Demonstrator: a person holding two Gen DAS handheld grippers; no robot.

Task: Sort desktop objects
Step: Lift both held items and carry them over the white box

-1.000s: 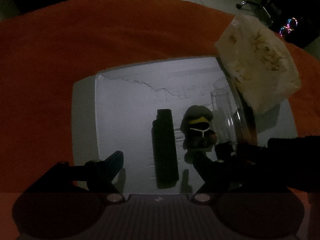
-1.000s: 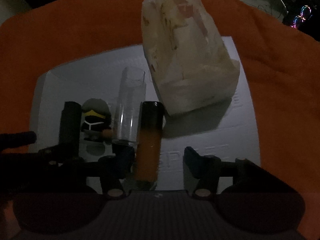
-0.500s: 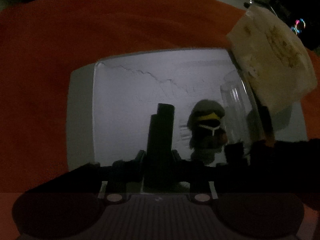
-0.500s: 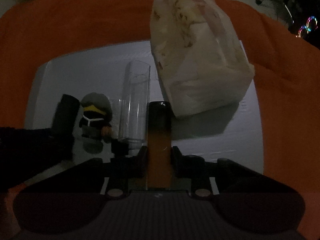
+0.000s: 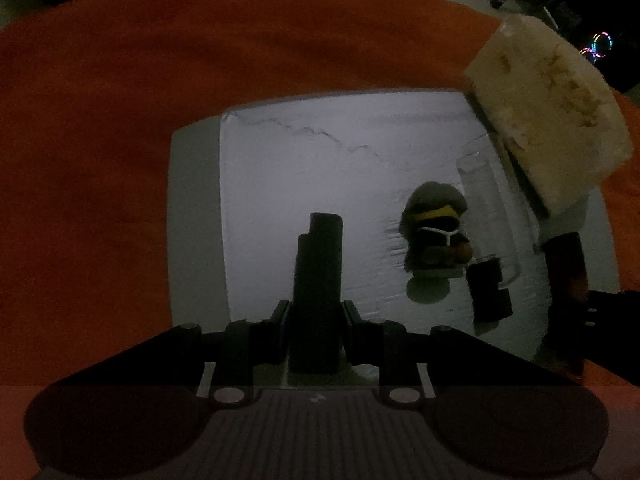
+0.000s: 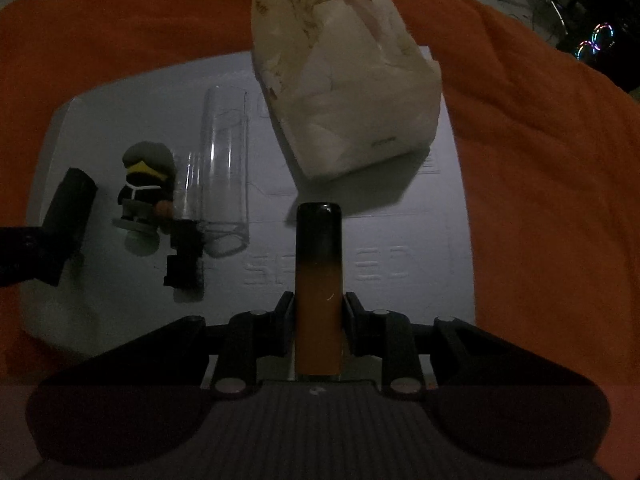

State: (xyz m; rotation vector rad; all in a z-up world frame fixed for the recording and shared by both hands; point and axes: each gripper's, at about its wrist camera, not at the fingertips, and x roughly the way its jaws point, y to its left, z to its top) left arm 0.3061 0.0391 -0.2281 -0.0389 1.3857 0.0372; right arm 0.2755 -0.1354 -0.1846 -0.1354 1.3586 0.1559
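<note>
Two stick-shaped objects are pinched, one in each gripper, each with its long axis running straight ahead along the fingers.

A slim black rectangular bar (image 5: 318,280) is clamped in the left gripper (image 5: 316,320), though its jaws are easing open slightly; an orange cylinder with a black tip (image 6: 319,280) is clamped in the right gripper (image 6: 319,320). Both are held over the white foam board (image 6: 400,240). Between the two tools, a small dark figurine (image 6: 148,184) and a clear plastic tube (image 6: 224,168) are seen; a white crumpled bag (image 6: 344,80) stands ahead of the right gripper.
</note>
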